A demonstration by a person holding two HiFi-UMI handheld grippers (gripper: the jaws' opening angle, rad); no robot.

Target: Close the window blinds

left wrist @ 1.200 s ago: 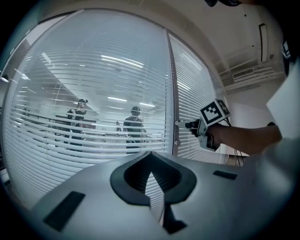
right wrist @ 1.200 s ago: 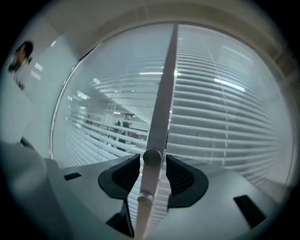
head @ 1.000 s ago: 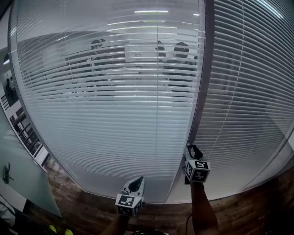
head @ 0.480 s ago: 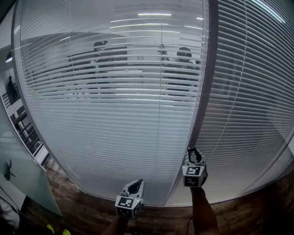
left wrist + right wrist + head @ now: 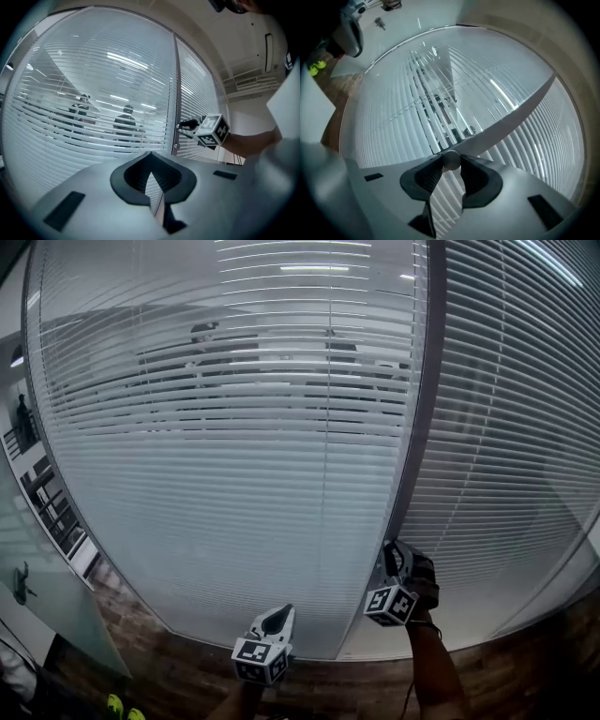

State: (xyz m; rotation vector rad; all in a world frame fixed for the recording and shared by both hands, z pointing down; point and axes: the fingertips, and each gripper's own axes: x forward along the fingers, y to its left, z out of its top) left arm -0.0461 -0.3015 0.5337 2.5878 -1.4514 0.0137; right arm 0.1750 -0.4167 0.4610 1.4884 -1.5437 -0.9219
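Presently the right claw (image 5: 451, 163), its jaws having just been closing, pinches the round tilt knob (image 5: 451, 158) on the frame post (image 5: 417, 427). Roll squarely about its axis, grip firm. Left claw (image 5: 150, 157) closed on nothing. Blinds (image 5: 234, 502) ahead: upper slats partly open.

A brown plank floor (image 5: 187, 667) runs along the bottom. At the left stands a frosted glass door (image 5: 47, 624) with a dark handle (image 5: 21, 581) (yellow-green shoe tips (image 5: 114, 704) show near its foot). In the far room stand one person (image 5: 79, 107) and a second person (image 5: 125, 122), under strip lights (image 5: 319, 266).
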